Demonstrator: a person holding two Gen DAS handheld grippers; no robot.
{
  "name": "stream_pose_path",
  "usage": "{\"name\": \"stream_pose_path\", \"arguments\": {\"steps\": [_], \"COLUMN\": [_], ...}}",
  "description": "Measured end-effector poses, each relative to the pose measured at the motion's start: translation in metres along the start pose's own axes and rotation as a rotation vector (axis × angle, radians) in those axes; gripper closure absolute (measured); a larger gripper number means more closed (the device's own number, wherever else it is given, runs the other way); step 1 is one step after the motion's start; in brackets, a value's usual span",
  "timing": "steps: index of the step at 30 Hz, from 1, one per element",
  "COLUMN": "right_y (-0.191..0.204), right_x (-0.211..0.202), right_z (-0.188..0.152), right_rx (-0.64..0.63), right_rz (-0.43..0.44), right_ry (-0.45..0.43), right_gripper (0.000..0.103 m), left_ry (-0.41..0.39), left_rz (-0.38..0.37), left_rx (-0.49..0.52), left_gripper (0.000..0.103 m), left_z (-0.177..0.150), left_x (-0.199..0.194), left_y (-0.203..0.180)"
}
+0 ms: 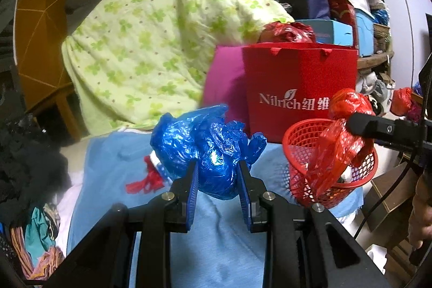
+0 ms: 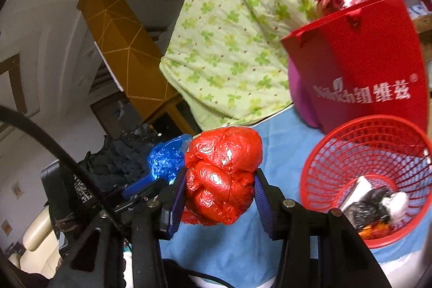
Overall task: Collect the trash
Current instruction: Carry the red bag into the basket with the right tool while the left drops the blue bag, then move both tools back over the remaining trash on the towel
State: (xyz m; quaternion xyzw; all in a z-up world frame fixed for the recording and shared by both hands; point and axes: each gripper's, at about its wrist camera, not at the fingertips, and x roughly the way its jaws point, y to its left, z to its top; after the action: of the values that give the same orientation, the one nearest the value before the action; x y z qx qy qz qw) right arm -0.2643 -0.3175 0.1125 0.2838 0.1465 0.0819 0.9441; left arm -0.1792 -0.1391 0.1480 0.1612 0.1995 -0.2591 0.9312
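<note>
My left gripper (image 1: 218, 171) is shut on a crumpled blue plastic bag (image 1: 208, 145), held above the light blue cloth (image 1: 216, 234). My right gripper (image 2: 220, 188) is shut on a crumpled red plastic bag (image 2: 222, 174). In the left wrist view that red bag (image 1: 343, 134) hangs over the rim of the red mesh basket (image 1: 305, 150). The basket (image 2: 359, 142) sits to the right in the right wrist view and holds paper and dark scraps (image 2: 375, 204). The blue bag (image 2: 164, 158) shows to the left of the red one.
A red Nilrich paper bag (image 1: 299, 88) stands behind the basket, with a red plastic bag (image 1: 291, 31) on top. A green floral quilt (image 1: 151, 39) lies behind. Red scraps (image 1: 145, 180) lie on the blue cloth. Dark clothes (image 1: 27, 153) pile at left.
</note>
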Motion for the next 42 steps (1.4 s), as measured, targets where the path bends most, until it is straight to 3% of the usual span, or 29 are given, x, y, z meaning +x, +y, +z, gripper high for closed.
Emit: {"name": "stream_pose_path", "arguments": {"steps": [16, 23, 24, 26, 27, 28, 33, 36, 42], "right_y": [-0.066, -0.092, -0.097, -0.104, -0.109, -0.113, -0.123, -0.112, -0.051], "right_x": [-0.082, -0.081, -0.079, -0.074, -0.07, -0.067, -0.057, -0.056, -0.025], "right_z": [0.021, 0.018, 0.017, 0.014, 0.012, 0.011, 0.009, 0.013, 0.022], "right_rx": [0.084, 0.11, 0.116, 0.13, 0.141, 0.152, 0.179, 0.156, -0.003], "right_rz": [-0.215, -0.328, -0.34, -0.36, -0.372, -0.382, -0.384, -0.357, -0.227], "right_ry": [-0.186, -0.152, -0.138, -0.117, -0.104, -0.093, -0.066, -0.09, -0.101], "right_gripper": [0.051, 0.05, 0.049, 0.046, 0.04, 0.039, 0.037, 0.037, 0.037], "left_ry": [-0.019, 0.055, 0.065, 0.081, 0.077, 0.075, 0.074, 0.086, 0.227], "left_rz": [-0.217, -0.378, -0.388, -0.404, -0.396, -0.386, -0.315, -0.228, -0.001], "left_rx": [0.105, 0.101, 0.102, 0.107, 0.107, 0.106, 0.071, 0.029, -0.15], "left_gripper": [0.073, 0.071, 0.069, 0.052, 0.045, 0.045, 0.039, 0.034, 0.031], "left_z": [0.039, 0.049, 0.049, 0.049, 0.048, 0.047, 0.037, 0.018, -0.052], "left_x": [0.02, 0.061, 0.067, 0.079, 0.083, 0.084, 0.09, 0.092, 0.11], "left_y": [-0.083, -0.117, -0.12, -0.126, -0.126, -0.124, -0.087, -0.043, 0.069]}}
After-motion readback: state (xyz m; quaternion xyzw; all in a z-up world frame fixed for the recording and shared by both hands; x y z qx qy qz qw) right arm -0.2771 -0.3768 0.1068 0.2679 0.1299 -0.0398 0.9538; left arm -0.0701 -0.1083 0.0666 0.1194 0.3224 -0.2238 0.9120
